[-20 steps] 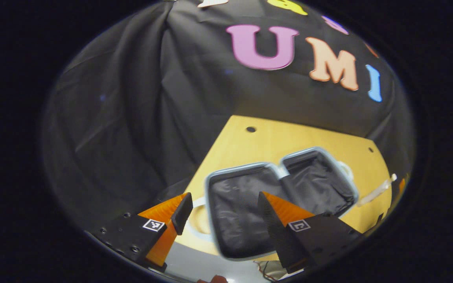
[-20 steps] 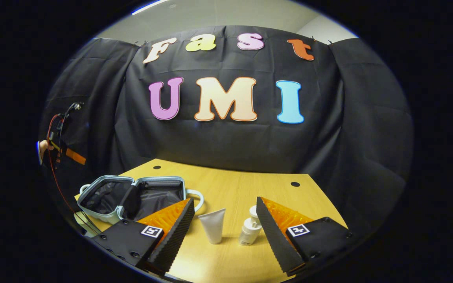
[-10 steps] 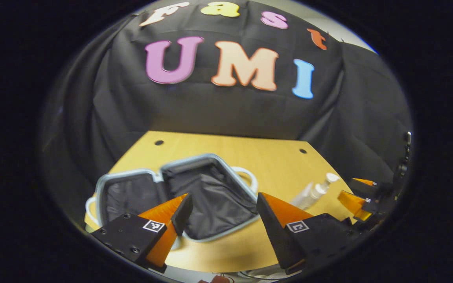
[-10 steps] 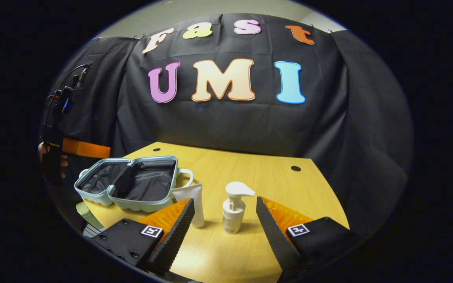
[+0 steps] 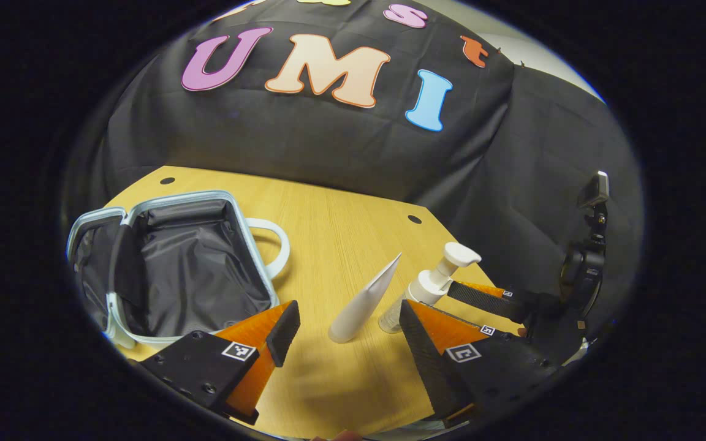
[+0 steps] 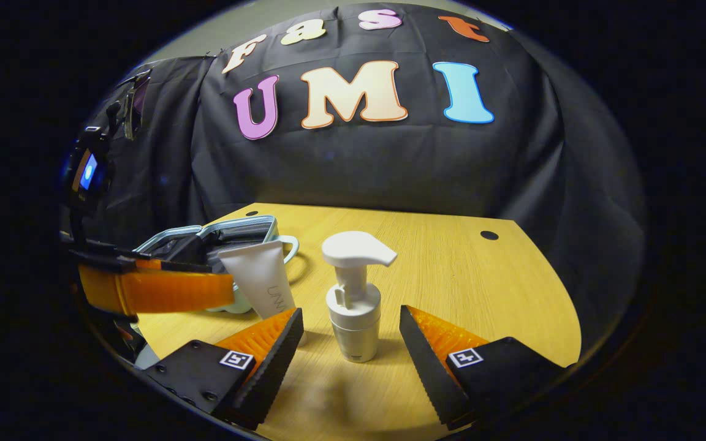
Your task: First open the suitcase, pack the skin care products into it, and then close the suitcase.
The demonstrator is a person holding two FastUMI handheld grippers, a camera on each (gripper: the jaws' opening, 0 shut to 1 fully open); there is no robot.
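A pale blue suitcase (image 5: pixel 187 269) lies open on the wooden table, its dark lining bare. A white tube (image 5: pixel 362 303) and a white pump bottle (image 5: pixel 432 285) stand to its right. My left gripper (image 5: pixel 347 334) is open, with the tube's base just beyond its fingertips. In the right gripper view, my right gripper (image 6: pixel 350 340) is open with the pump bottle (image 6: pixel 355 300) standing between its fingertips, untouched. The tube (image 6: pixel 258 275) stands left of the bottle, in front of the suitcase (image 6: pixel 236 223). A finger of the left gripper (image 6: pixel 163 293) reaches in from the left.
The table (image 6: pixel 463 275) has bare wood to the right of and behind the bottle, with small round holes (image 6: pixel 488 235) near its far edge. Black cloth closes off the back and sides. A finger of the right gripper (image 5: pixel 482 300) sits right of the bottle.
My left gripper has swung right, from over the suitcase to the tube and bottle. My right gripper has moved forward and lower, bringing the pump bottle between its fingers.
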